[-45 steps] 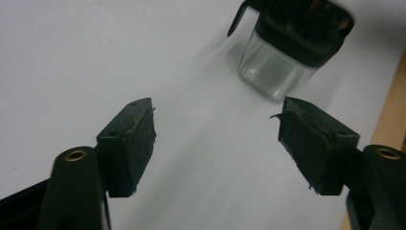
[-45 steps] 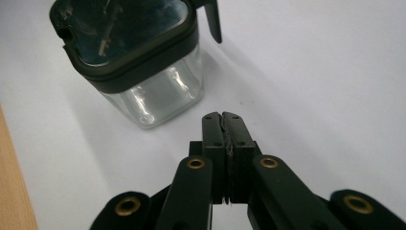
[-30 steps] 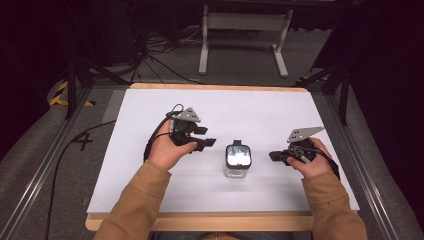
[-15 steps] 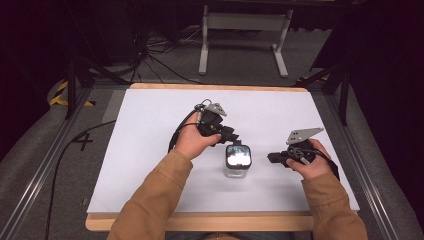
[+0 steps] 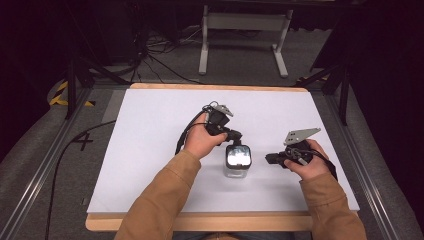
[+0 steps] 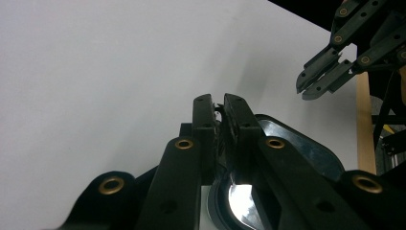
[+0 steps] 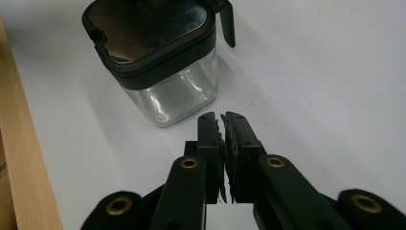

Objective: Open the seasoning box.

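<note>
High view: the left gripper (image 5: 234,136) sits at the far rim of the clear jar (image 5: 237,162) near the white table (image 5: 150,150) centre, its jaws just closed together, pads meeting with nothing visible between them. Right of the jar, apart from it, the right gripper (image 5: 270,158) is clenched empty.

L hand-held gripper (image 5: 234,136) reached jar (image 5: 237,162) (jaws closing).

Closed hand-held gripper (image 7: 223,120) near jar (image 7: 158,57)
</note>
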The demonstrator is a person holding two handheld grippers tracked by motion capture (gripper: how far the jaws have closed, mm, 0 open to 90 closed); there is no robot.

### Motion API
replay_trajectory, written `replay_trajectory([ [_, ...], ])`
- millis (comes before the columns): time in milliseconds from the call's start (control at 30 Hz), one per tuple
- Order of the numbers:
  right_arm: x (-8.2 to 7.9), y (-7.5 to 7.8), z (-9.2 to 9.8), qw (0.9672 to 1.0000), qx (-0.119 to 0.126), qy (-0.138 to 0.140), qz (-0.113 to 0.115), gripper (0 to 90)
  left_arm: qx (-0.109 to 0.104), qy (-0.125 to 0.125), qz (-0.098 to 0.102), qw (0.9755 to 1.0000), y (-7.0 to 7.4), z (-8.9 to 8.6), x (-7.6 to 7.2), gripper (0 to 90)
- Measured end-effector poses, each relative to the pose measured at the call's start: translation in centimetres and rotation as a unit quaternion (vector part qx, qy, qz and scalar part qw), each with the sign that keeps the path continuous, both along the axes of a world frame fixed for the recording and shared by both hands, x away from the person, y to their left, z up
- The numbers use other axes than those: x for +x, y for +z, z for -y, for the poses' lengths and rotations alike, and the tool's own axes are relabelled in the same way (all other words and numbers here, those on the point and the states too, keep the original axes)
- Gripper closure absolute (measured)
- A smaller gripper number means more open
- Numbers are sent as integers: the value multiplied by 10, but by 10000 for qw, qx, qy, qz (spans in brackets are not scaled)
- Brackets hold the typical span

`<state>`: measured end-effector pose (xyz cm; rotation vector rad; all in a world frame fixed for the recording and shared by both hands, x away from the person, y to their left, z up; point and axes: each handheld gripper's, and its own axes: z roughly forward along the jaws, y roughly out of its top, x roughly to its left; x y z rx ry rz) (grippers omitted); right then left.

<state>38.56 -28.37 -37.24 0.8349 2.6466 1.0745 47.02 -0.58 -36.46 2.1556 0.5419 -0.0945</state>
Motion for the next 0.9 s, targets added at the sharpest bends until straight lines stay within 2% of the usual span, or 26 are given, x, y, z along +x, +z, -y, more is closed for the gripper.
replay_trajectory([
  [233,0,-1,-2,10000,-13,28,-10,848,9,58,-111,9999,-3,-1,1,840],
  [300,0,-1,-3,10000,-16,17,-15,848,-5,21,-132,9999,-3,-1,1,867],
  [467,0,-1,-4,10000,-33,49,-10,848,94,26,48,9999,-1,1,-1,898],
  [633,-1,-2,-7,9999,-43,91,-35,850,142,55,12,9999,0,2,-1,899],
  [800,-3,-1,-11,9997,-37,240,-28,864,101,64,-22,9999,-1,2,0,898],
  [900,-4,-1,-16,9992,-24,369,-125,893,64,78,-66,9999,-1,1,0,897],
])
